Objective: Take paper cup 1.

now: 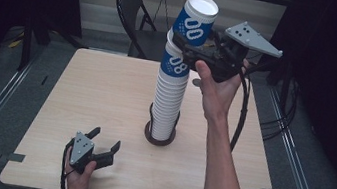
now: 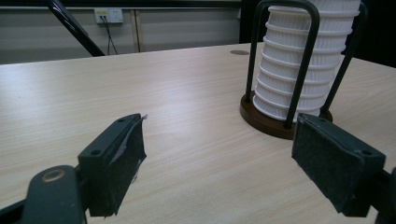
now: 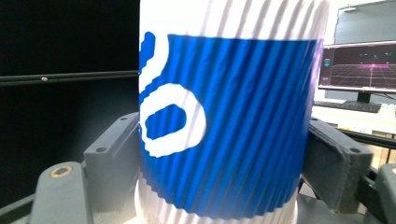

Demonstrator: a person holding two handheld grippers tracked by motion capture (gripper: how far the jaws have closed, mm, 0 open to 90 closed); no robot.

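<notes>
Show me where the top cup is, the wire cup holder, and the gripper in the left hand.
top cup (image 1: 195, 22), high view, on its blue band.
cup holder (image 2: 306, 51), left gripper view, on its front wire loop.
left gripper (image 1: 105, 141), high view, midway between its open fingertips.

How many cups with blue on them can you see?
2. The top cup is tilted, held in the right gripper jaws. The second blue cup sits just under it on the white stack. Cups lower down show only white rims, so their blue may be hidden.
</notes>
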